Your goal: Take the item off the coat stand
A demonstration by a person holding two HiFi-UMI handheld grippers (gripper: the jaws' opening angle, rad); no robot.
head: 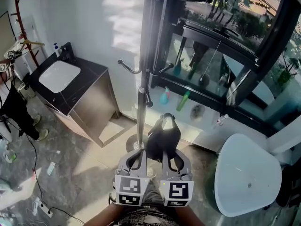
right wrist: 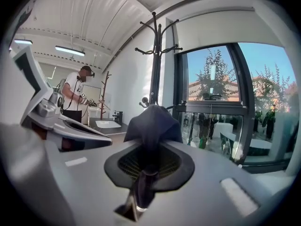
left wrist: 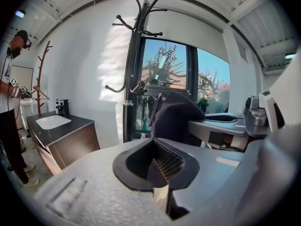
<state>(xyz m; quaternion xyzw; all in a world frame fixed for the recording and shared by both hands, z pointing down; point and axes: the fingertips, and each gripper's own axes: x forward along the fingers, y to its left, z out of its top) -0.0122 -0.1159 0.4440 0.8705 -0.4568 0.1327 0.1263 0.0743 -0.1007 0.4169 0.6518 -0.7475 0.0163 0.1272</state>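
The black metal coat stand (head: 141, 79) rises in the middle of the head view, with its curved hooks (head: 149, 100) up the pole. Just right of the pole hangs a black fabric item (head: 162, 138) with a loop strap on top. It sits below the hooks and looks apart from them. My right gripper (head: 165, 150) is shut on its lower part, and the dark cloth (right wrist: 151, 121) bulges up out of the jaws (right wrist: 146, 166). Beside it, my left gripper (head: 138, 153) (left wrist: 157, 166) is shut with nothing in it. The item (left wrist: 173, 117) shows to its right.
A dark cabinet with a white sink (head: 59, 75) stands at the left by the wall. A large dark-framed window (head: 221, 46) with bottles (head: 183, 100) on its sill fills the right. A white rounded seat (head: 247, 175) is at lower right. A person (right wrist: 75, 95) and a wooden stand (head: 23, 22) are at far left.
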